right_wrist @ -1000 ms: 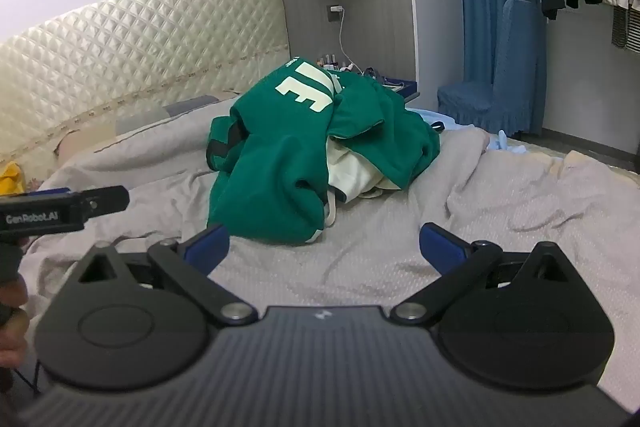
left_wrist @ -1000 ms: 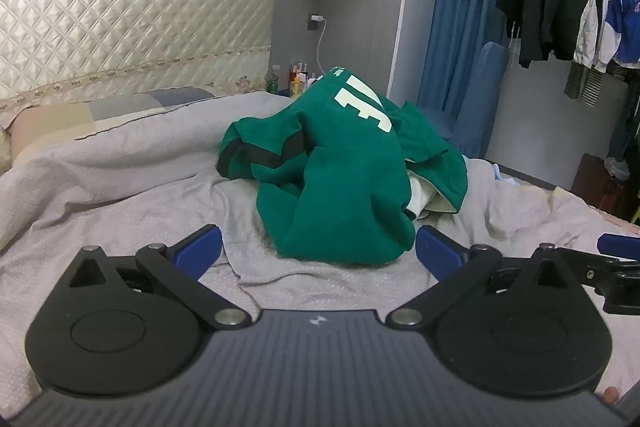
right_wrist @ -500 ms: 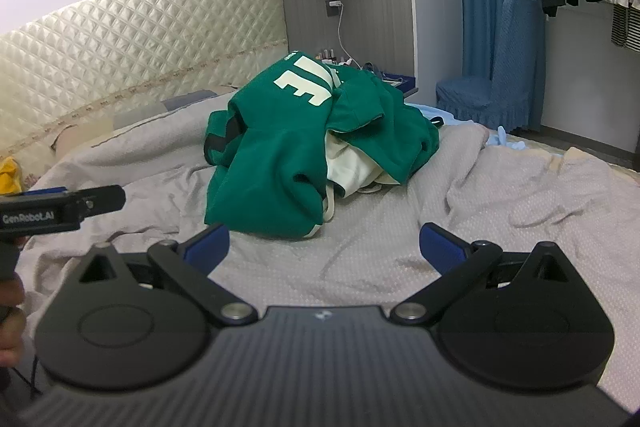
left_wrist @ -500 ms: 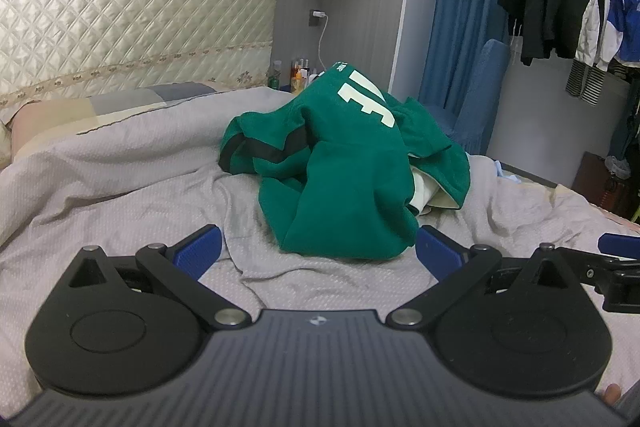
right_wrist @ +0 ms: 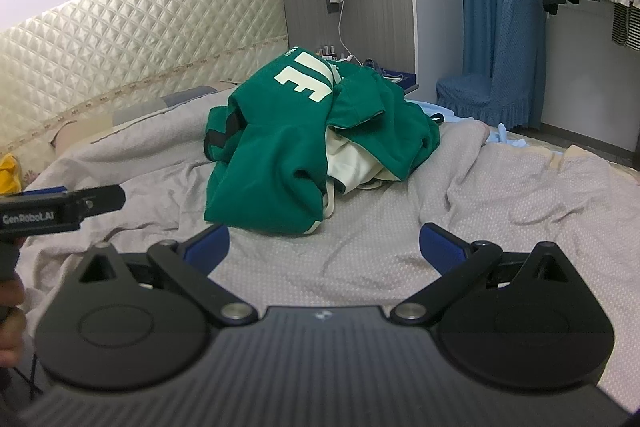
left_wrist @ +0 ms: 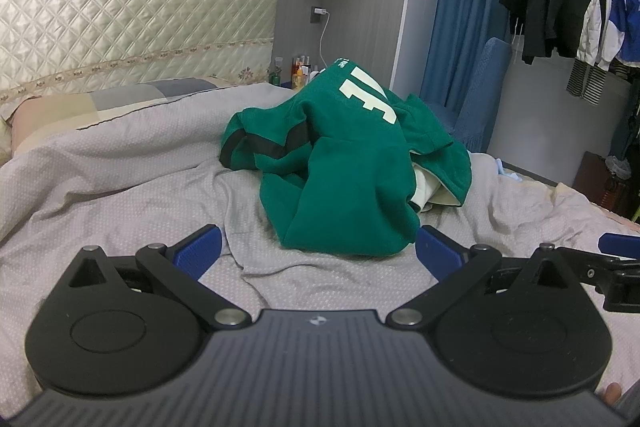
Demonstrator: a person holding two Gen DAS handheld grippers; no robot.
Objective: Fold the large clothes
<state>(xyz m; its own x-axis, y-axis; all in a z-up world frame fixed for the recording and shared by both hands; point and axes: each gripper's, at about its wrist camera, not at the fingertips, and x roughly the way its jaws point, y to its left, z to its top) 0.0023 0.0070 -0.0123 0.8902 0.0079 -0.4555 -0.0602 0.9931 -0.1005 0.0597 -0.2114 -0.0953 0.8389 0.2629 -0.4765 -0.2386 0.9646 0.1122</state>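
Here the grey bed cover (left_wrist: 120,187) spreads beneath both tools; a crumpled green jersey (left_wrist: 352,179) lies heaped ahead. Left gripper (left_wrist: 318,247) and right gripper (right_wrist: 324,243), jaws wide and empty, hover short of it. Approach step; next, probably seizing an edge to spread the garment.

Garment lying heaped on the bed

The jersey (left_wrist: 352,179) is sitting on the blanket (left_wrist: 120,195) at 12 o'clock, the headboard (left_wrist: 132,15) standing behind at 10.
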